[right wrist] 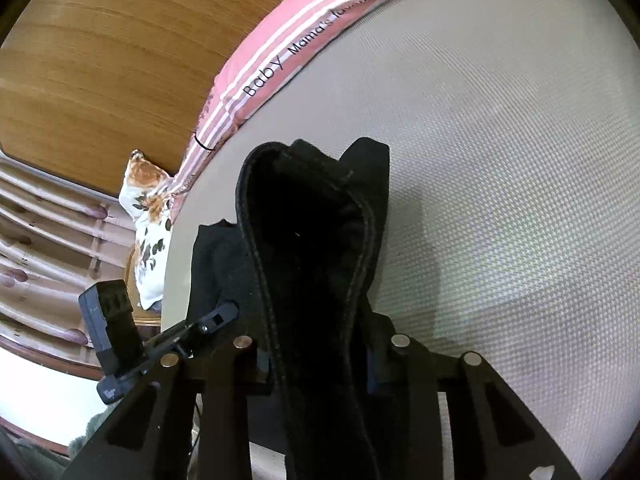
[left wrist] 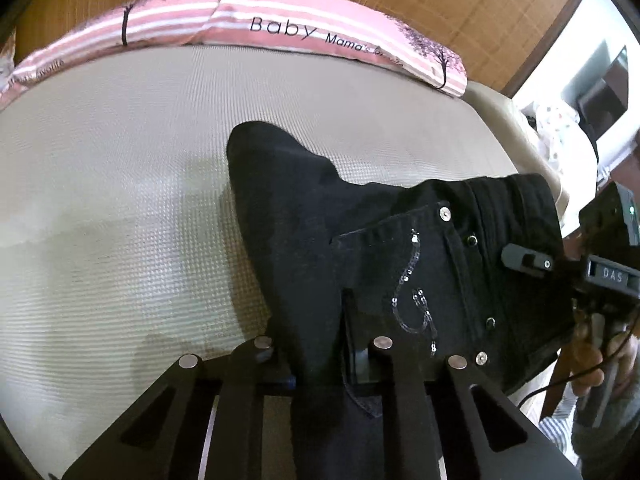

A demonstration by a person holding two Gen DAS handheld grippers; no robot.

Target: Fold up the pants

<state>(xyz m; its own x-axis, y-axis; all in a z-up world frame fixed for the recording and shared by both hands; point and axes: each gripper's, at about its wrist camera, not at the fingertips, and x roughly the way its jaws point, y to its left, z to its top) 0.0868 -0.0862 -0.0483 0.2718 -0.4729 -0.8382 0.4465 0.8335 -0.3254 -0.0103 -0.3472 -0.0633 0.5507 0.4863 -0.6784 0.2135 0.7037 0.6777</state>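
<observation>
One pink striped blanket (left wrist: 280, 16) lines the far edge of the pale mattress (left wrist: 120, 200), with one floral pillow (right wrist: 150, 216) past its corner. One pair of black pants (left wrist: 400, 240) hangs over the mattress. My left claw (left wrist: 320, 344) pinches it near the sequined pocket; my right claw (right wrist: 320, 344) clamps a seamed edge. Both angle downward.

Mattress (left wrist: 120, 200) bare and open left of black pants (left wrist: 320, 220) in left view; open right of pants (right wrist: 312, 240) in right view. Far edge blocked by pink striped blanket (left wrist: 240, 16) along wooden headboard (left wrist: 460, 12). Floral pillow (right wrist: 148, 216) at bed corner. Right gripper (left wrist: 528, 261) close against waistband side; left gripper (right wrist: 218, 318) crowds same side.
</observation>
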